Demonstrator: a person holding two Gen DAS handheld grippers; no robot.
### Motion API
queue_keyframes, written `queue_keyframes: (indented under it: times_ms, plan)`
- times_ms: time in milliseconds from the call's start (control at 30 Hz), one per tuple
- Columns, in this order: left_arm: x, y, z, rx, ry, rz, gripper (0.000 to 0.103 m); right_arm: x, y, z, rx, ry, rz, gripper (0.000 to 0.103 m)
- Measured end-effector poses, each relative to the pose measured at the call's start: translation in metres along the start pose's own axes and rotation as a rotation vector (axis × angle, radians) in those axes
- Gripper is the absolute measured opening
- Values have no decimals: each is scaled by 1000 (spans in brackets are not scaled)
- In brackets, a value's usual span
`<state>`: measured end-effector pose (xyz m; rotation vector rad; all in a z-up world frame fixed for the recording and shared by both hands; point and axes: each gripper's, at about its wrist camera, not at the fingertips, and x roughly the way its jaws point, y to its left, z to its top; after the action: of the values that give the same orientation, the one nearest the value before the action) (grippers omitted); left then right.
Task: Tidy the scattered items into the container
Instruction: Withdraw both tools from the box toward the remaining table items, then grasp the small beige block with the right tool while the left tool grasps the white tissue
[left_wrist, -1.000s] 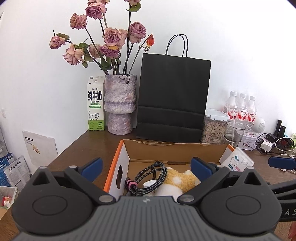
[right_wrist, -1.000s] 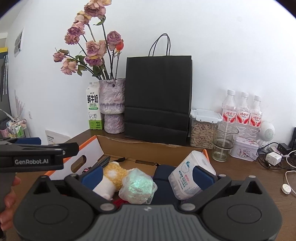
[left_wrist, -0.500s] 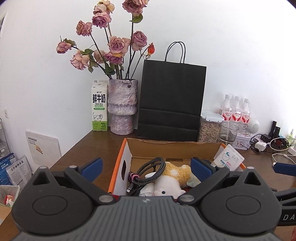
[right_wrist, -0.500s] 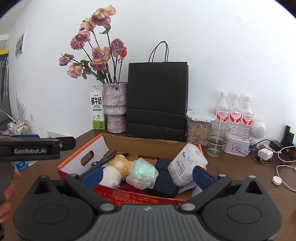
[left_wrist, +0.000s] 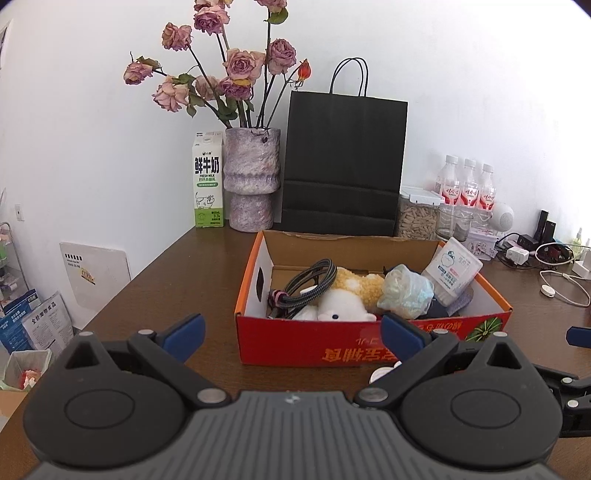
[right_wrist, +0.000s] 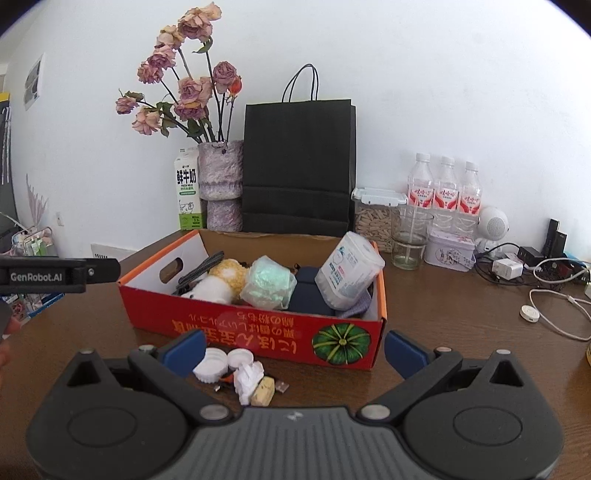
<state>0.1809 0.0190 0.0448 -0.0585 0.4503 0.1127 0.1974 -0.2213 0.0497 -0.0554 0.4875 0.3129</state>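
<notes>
Both grippers are pulling back from the box (right_wrist: 258, 332), left gripper (left_wrist: 291, 332) and right gripper (right_wrist: 295, 349) with jaws open and empty. That is uncovering leftover scraps (right_wrist: 240, 373) on the table (right_wrist: 461, 317), just outside the box; tidying isn't finished.

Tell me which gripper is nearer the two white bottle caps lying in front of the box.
Right. The right gripper has the white bottle caps just ahead of its left finger; the left gripper sits farther left, caps beyond its right finger.
</notes>
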Motion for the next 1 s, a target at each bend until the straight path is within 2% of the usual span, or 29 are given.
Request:
queue_keyframes:
  times_ms: [233,567,800,933,967,1000]
  plan:
    - [7,0,-13,16,51,-5,103,12,-3,-18,17,74,-7,103]
    - [14,-4,-22,36,83,-27,103,30,8,-24,-18,116,11,102]
    - [21,2,-28,26,113,-17,103,65,10,-25,-13,187,6,78]
    - [26,6,-30,16,125,-12,103,71,12,-23,-18,187,7,74]
    - [26,6,-30,15,127,-13,103,72,12,-23,-16,188,6,70]
    - [27,6,-30,15,128,-17,103,73,12,-23,-14,192,6,61]
